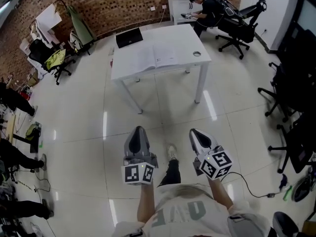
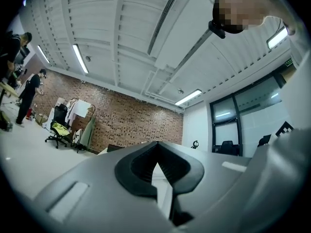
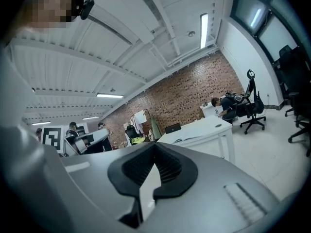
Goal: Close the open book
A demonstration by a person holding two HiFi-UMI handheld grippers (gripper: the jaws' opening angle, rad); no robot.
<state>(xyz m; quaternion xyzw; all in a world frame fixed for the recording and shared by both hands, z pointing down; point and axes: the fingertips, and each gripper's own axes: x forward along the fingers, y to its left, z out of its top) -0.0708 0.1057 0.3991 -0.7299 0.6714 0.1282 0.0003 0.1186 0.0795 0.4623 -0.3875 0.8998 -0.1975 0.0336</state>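
The open white-paged book point(image 1: 148, 57) is lying flat near the middle of the white rectangular table point(image 1: 185, 36). A dark flat slab point(image 1: 129, 37), possibly a laptop, is sitting at the table's far left corner. Well short of the table, the left tongs point(image 1: 138, 131) and right tongs point(image 1: 194, 133) are hovering over the glossy tiled floor point(image 1: 89, 132), both pinched narrow and carrying nothing.

I see a white surface point(image 1: 183, 35) mid-room: black laptop point(image 1: 129, 37) at its far-left corner, small round thing point(image 1: 197, 54) near the right edge. Brick wall point(image 1: 113, 4) behind. Person point(image 1: 205, 9) seated at a far desk, black office chair point(image 1: 242, 21) just beside. Cable point(image 1: 249, 189) on the glossy tiled floor point(image 1: 74, 117).
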